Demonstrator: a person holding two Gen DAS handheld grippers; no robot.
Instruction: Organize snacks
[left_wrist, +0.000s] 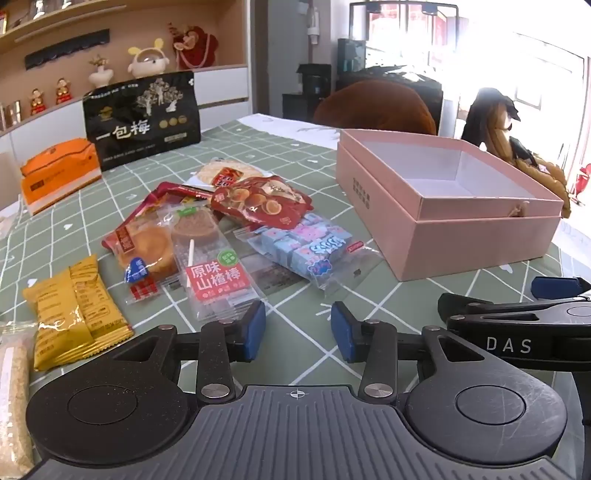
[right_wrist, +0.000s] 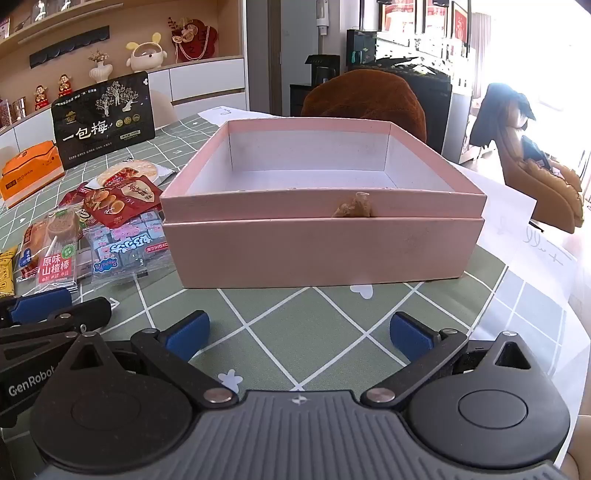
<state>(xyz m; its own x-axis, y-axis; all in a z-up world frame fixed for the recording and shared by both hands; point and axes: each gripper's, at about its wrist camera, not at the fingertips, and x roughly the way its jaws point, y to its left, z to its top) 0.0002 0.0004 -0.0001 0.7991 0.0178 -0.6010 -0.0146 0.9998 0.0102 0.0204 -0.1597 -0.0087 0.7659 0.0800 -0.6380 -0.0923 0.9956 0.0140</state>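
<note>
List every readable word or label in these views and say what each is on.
"一包梅": black pouch
"原味山楂棒": clear hawthorn stick packet
"DAS": right gripper body
"GenRobot", cut off at the edge: left gripper body
Too small or blurred: print on the pink box, yellow packet, orange box, blue candy bag.

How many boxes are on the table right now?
2. The open pink box sits right of the snack pile; the orange box lies at the far left beside the black plum bag. Others may be hidden.
</note>
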